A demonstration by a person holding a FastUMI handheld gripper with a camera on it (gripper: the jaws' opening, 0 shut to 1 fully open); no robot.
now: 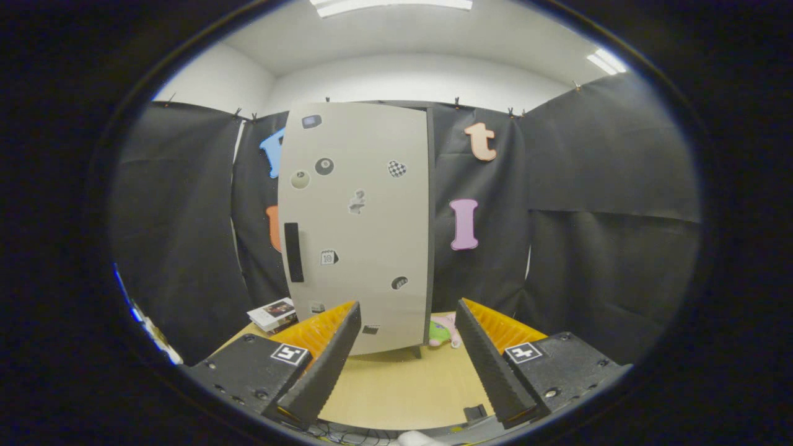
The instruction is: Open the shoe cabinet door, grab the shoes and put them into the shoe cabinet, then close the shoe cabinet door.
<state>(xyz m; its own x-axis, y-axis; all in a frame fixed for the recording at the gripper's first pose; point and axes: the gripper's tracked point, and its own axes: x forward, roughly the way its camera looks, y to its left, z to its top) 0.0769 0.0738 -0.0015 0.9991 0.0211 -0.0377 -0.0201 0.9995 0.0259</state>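
Note:
A tall pale grey shoe cabinet (359, 223) stands on the wooden table (396, 384), straight beyond my fingers. Its door is closed and carries several small stickers. A dark vertical handle (293, 252) sits near the door's left edge. My gripper (407, 362) is open, with nothing between its fingers, held back from the cabinet over the table.
A stack of small books or boxes (274, 313) lies on the table left of the cabinet base. A pink and green soft toy (443, 331) lies right of the cabinet base, against the black cloth wall. Bare tabletop lies between my fingers and the cabinet.

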